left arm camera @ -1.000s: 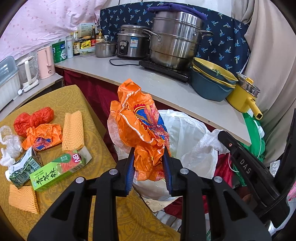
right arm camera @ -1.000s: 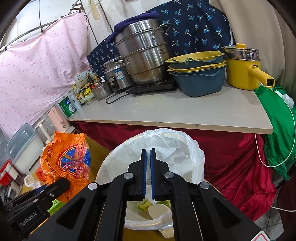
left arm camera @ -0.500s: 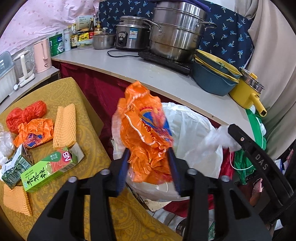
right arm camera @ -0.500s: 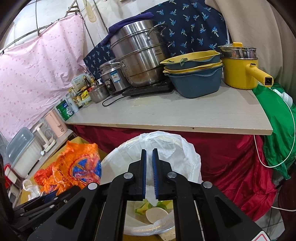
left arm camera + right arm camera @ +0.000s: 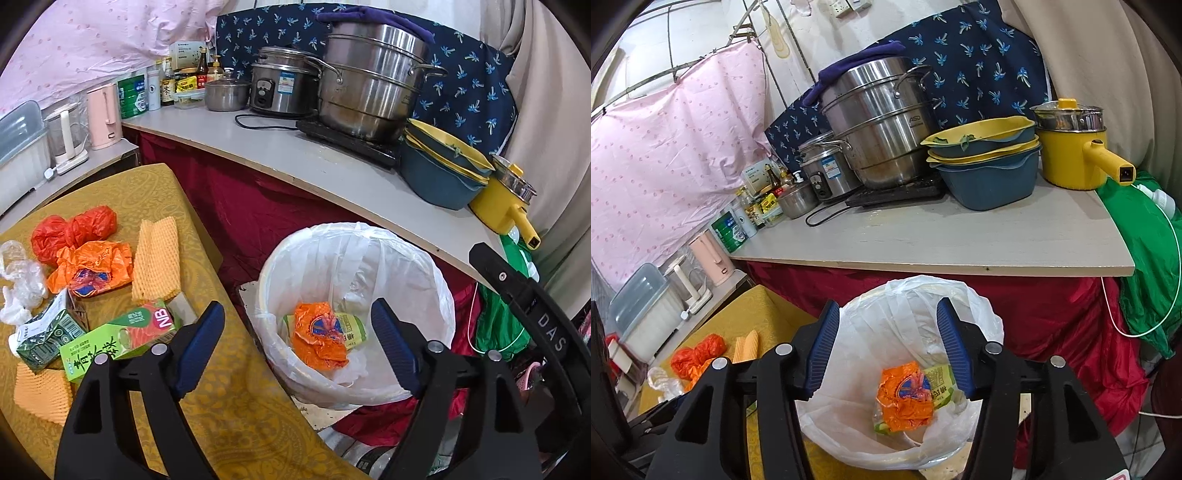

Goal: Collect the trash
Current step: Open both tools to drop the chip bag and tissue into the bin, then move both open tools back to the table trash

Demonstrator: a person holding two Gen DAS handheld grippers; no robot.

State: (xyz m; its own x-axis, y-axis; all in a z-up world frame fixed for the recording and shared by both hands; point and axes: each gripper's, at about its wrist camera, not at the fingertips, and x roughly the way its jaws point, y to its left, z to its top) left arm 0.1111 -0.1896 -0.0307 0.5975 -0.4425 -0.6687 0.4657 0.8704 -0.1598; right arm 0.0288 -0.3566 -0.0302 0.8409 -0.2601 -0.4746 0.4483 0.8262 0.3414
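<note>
My left claw (image 5: 297, 325) stands spread wide, holding nothing and touching nothing. It hangs above the near rim of the trash bin (image 5: 436, 291), which wears a white plastic liner. My right claw (image 5: 888, 334) is likewise spread wide and bare, poised over the same bin from the other side.

Inside the bin, a crumpled orange wrapper (image 5: 319, 339) lies on the bottom, resting against a green-and-yellow packet (image 5: 352, 328). The right wrist view shows the same wrapper low between my fingers, well below them.

The bin stands on the floor just beside the yellow-clothed surface (image 5: 229, 398), under the edge of the grey counter (image 5: 332, 173). On the surface, uncollected: a green drink carton (image 5: 114, 338) nearest my left claw, a dark green crushed carton (image 5: 48, 332), a second orange wrapper (image 5: 92, 266), a red plastic bag (image 5: 74, 232), two yellow foam nets (image 5: 157, 254) (image 5: 40, 391), and clear crumpled plastic (image 5: 18, 284) at the far left.

On the counter: a large steel steamer pot (image 5: 369, 81), a rice cooker (image 5: 284, 85), stacked blue-and-yellow basins (image 5: 439, 166), and a yellow pot (image 5: 502, 199). Nothing stands between either claw and the bin's mouth.
</note>
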